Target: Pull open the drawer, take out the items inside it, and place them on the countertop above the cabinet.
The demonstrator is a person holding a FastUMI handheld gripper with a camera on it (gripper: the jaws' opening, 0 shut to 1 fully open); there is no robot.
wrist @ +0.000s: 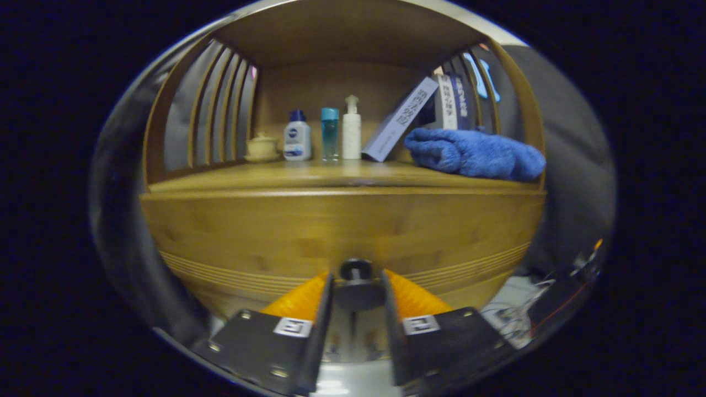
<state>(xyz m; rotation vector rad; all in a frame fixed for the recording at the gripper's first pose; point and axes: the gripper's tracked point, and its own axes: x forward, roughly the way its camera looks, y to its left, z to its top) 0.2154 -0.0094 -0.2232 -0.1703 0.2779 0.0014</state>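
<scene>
We are holding the gripper [357, 286] at the drawer front [342, 231], fingers closing narrowly around the dark round knob [356, 270]; whether both are pressing on it we cannot tell. The drawer is sitting shut. On the countertop [331, 173] above are resting bottles [297, 142], a leaning book [400, 119] and a blue towel [474, 154].

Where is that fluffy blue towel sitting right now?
In the gripper view, the folded blue towel lies on the wooden countertop, right of the leaning pale book, far beyond the gripper fingers flanking the dark drawer knob.
</scene>
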